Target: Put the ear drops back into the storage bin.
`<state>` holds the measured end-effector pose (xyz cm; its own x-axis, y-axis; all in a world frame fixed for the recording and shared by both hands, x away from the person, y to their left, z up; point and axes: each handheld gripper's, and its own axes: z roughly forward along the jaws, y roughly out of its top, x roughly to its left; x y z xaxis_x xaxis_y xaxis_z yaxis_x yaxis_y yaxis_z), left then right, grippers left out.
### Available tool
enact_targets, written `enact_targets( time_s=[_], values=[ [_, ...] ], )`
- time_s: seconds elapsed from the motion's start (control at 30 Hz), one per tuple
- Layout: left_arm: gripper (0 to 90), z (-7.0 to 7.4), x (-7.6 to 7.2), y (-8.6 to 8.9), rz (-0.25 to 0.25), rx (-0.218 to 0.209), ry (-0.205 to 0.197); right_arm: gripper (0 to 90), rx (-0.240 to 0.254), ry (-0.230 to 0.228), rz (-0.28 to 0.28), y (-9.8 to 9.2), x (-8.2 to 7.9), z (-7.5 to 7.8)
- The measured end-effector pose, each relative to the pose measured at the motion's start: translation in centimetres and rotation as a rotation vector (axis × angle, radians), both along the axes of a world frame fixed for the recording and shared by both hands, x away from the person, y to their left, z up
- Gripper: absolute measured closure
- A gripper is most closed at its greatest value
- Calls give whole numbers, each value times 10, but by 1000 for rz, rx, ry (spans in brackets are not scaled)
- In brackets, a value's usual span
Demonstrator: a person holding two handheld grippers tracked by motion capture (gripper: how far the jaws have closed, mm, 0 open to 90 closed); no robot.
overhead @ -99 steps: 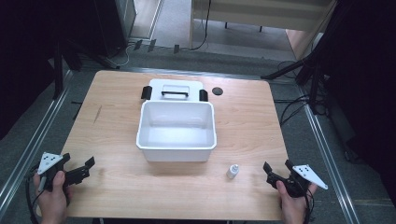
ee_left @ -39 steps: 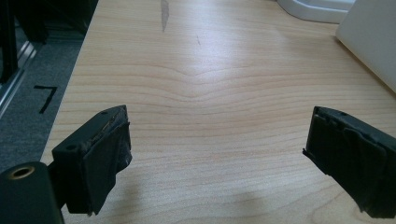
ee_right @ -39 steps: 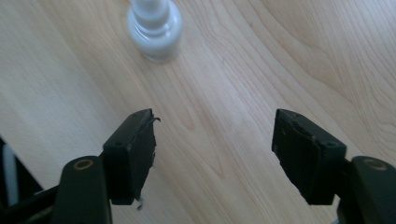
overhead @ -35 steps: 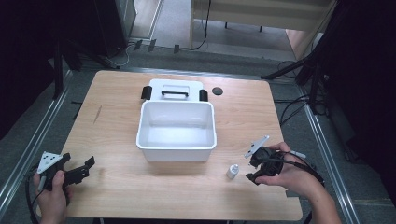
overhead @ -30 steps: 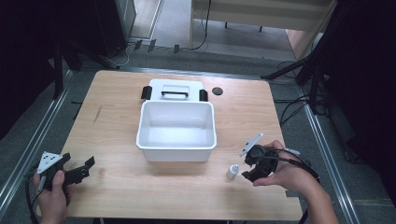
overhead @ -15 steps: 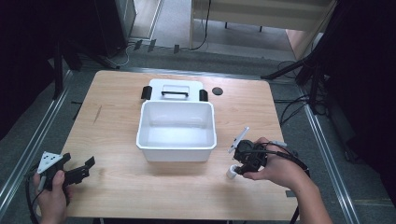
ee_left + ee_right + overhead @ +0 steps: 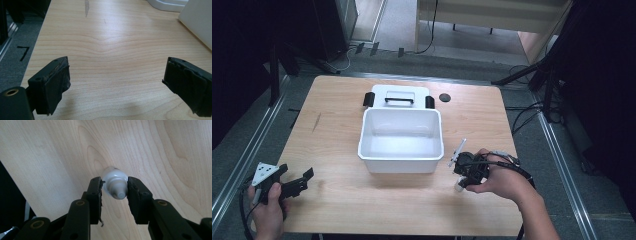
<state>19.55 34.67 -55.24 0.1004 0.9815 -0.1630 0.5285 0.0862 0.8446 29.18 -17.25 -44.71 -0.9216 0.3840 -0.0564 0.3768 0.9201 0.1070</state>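
At the near left edge of the bench, the left gripper is idling with its fingers spread wide over bare wood. At near right, the right gripper is pointing down, its fingers having just been closing and now clamping a small white bottle that is standing on the bench. The grasp looks made; the lift and transfer are still ahead, probably into the empty white bin farther back, its lid lying beyond.

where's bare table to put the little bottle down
Bare wood lies left of the white bin, up to the left gripper, and along the near edge. It is crowded where the right gripper pinches the small bottle.
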Motion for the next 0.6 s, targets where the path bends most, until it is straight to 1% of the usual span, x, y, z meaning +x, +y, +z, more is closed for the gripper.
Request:
enact_targets(
  time_s=[0.23,0.43,0.5,0.53,0.57,0.6],
  values=[
    [72,0,0,0,0,0,-2,671,-34,-10,9,1,1,-7],
    [72,0,0,0,-1,0,-2,715,-19,0,14,1,2,-7],
    [72,0,0,0,-2,0,-1,716,-21,4,19,1,2,-7],
    [72,0,0,0,-2,1,-1,717,-25,4,25,0,2,-7],
    [72,0,0,0,-2,1,-2,718,-31,0,44,0,2,-6],
    [73,0,0,0,-3,1,-2,719,-35,-2,47,1,1,-6]
  ],
)
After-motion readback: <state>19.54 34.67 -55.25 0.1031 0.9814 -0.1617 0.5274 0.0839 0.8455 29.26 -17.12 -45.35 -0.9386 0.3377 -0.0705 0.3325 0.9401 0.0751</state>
